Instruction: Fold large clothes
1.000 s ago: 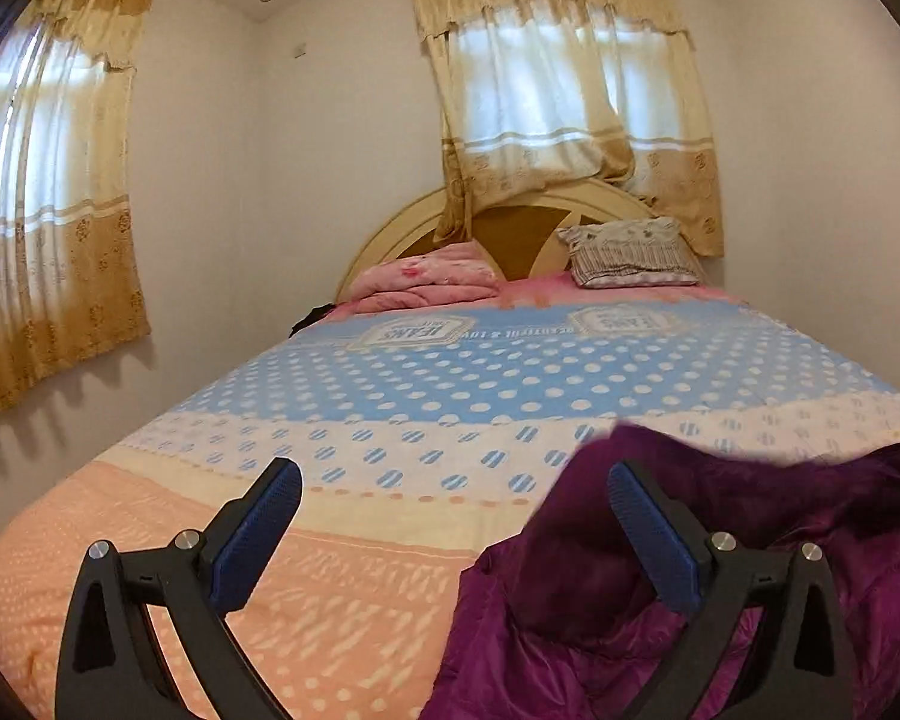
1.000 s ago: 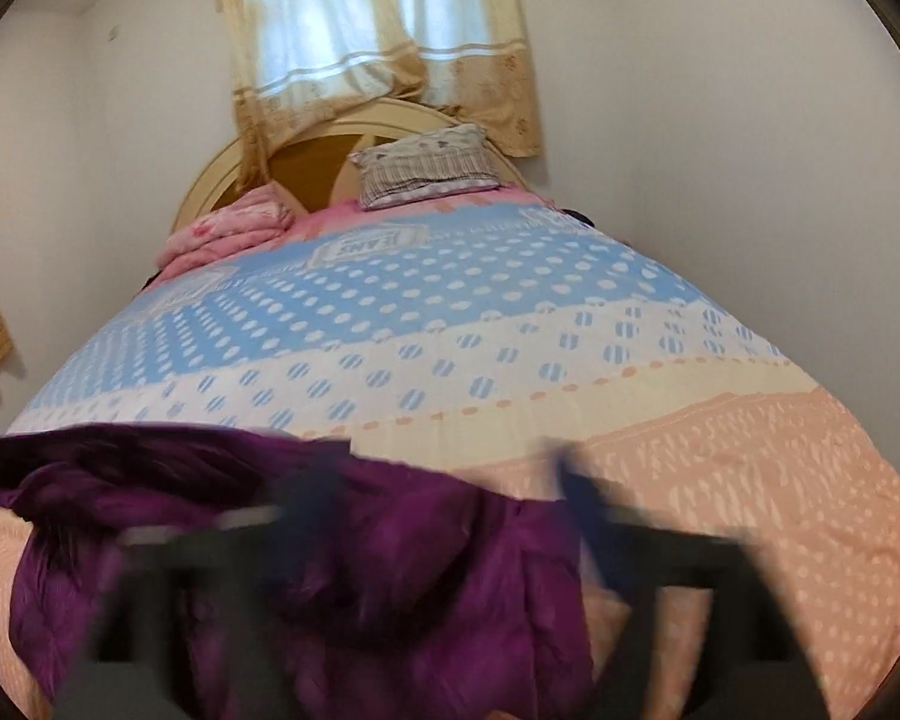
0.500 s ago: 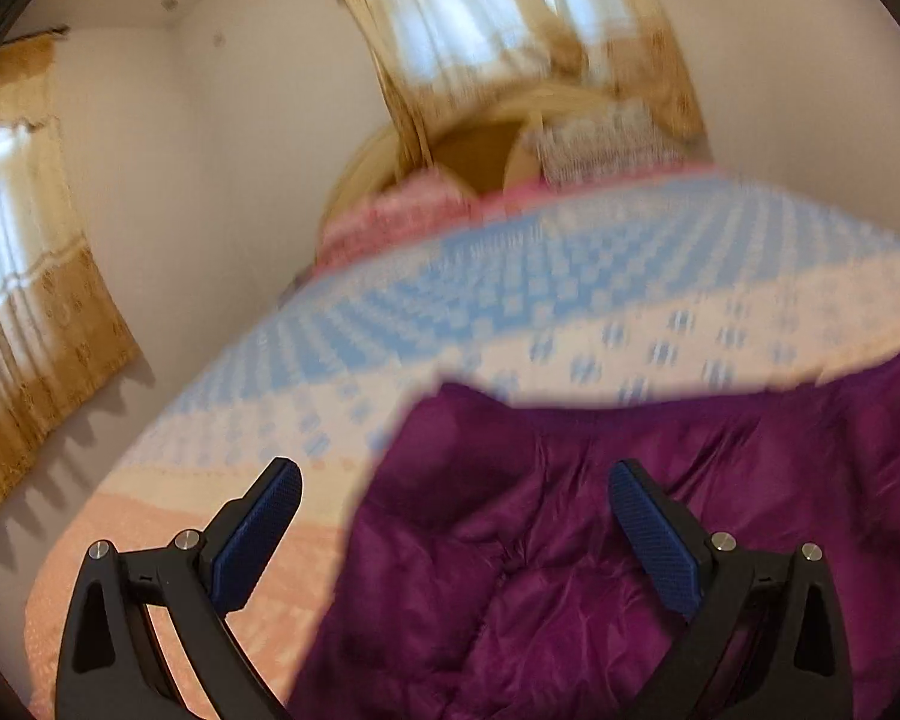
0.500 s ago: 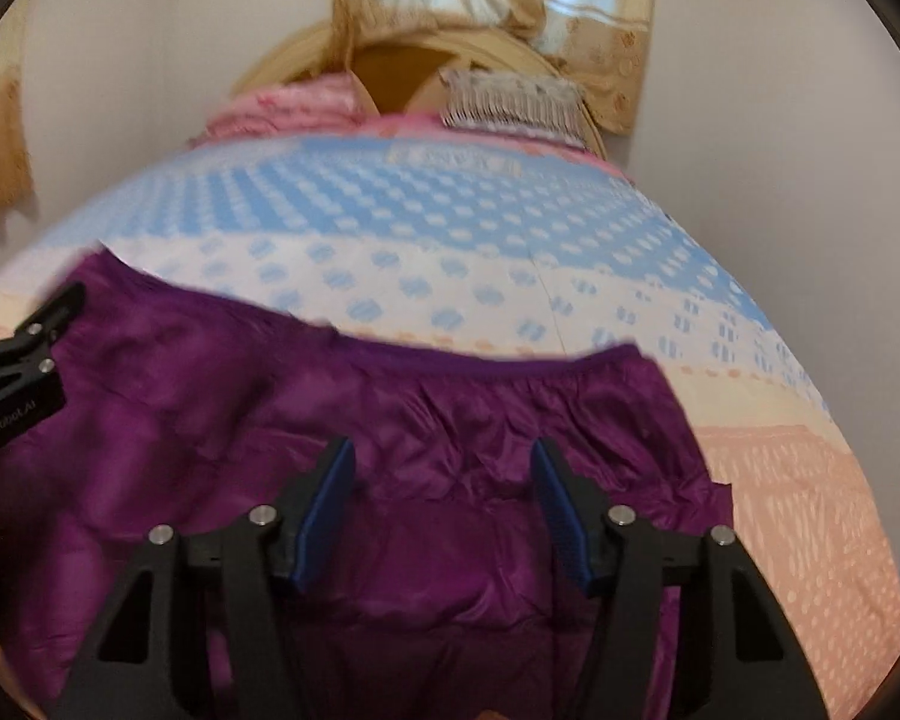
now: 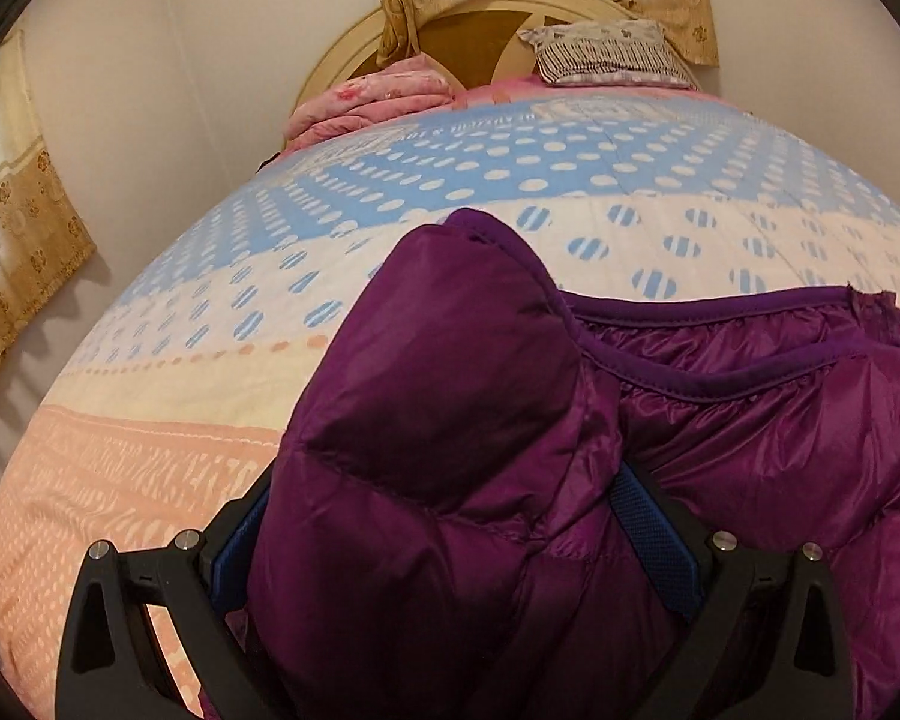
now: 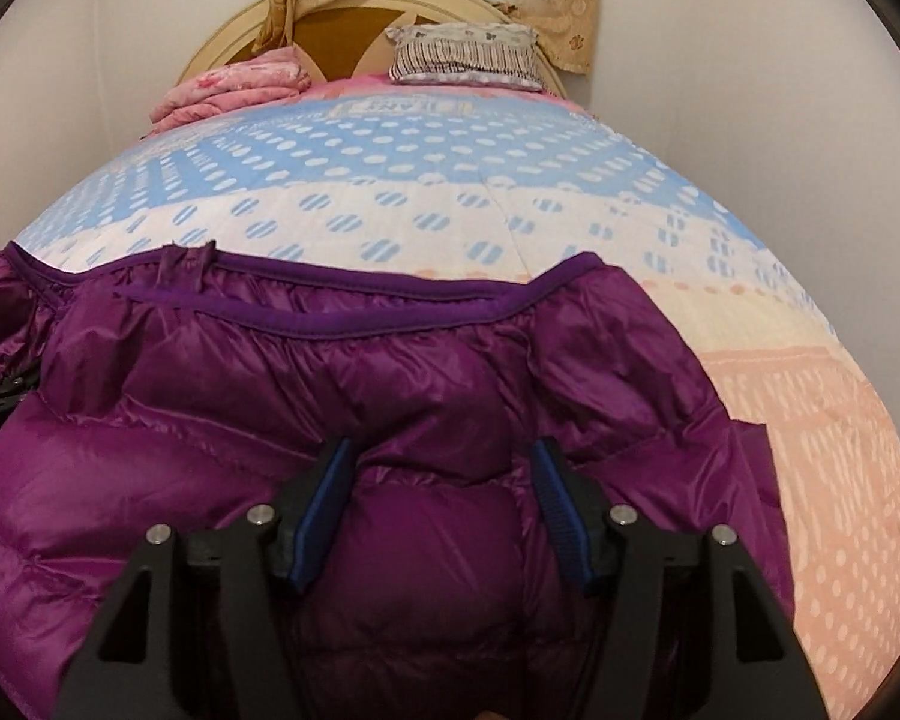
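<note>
The purple jacket (image 6: 222, 396) is lying puffy and slick across the near end of the bed (image 6: 510, 222). The right gripper (image 6: 441, 504) is pinching a padded fold, the left gripper (image 5: 456, 546) is bracketing a thick bulge; the firmer trimmed edge looks like the surer hold.

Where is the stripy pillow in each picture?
Left wrist view: the stripy pillow is at the top, right of the middle, against the headboard.
Right wrist view: the stripy pillow is at the top, near the middle, against the same headboard.
Shared landmark: the folded pink blanket lies to the pillow's left in both pictures.
</note>
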`<act>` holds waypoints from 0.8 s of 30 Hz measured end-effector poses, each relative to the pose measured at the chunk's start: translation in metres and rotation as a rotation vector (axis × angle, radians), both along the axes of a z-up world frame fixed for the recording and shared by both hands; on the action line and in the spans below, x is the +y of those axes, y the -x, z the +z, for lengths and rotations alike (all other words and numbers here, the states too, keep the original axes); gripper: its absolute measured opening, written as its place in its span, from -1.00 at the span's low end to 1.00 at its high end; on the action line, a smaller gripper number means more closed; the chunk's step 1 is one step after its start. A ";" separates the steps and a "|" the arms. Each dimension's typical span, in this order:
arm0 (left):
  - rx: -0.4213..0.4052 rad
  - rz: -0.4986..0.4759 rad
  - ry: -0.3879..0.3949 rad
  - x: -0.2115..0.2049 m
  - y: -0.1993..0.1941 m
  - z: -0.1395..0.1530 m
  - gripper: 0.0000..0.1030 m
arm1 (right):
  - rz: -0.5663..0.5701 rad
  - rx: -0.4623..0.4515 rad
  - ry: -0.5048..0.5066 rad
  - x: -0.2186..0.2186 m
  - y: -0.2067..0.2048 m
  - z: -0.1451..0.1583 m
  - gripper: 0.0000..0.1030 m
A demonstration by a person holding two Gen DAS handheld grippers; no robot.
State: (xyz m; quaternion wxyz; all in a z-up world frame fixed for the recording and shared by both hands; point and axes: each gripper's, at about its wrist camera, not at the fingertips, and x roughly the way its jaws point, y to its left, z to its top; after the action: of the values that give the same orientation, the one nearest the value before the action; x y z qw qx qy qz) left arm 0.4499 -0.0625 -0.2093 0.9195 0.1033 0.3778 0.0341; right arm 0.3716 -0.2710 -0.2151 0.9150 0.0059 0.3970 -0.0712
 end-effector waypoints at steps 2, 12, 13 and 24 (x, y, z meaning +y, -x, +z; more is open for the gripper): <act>0.004 0.003 -0.008 -0.001 0.000 -0.001 0.98 | 0.013 0.009 -0.002 0.001 -0.002 -0.002 0.27; 0.039 0.004 0.000 0.002 -0.003 -0.007 0.98 | 0.008 0.054 0.013 0.003 -0.009 -0.008 0.33; 0.041 0.003 0.000 0.002 -0.003 -0.007 0.98 | 0.007 0.056 0.015 0.004 -0.009 -0.008 0.34; 0.051 0.004 0.000 0.003 -0.006 -0.008 0.98 | -0.002 0.069 0.042 0.006 -0.011 -0.010 0.37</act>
State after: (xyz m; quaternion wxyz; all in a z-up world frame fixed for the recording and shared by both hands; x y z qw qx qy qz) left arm 0.4560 -0.0595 -0.2168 0.9094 0.1033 0.4015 0.0331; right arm 0.3830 -0.2651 -0.2249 0.9007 -0.0153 0.4267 -0.0803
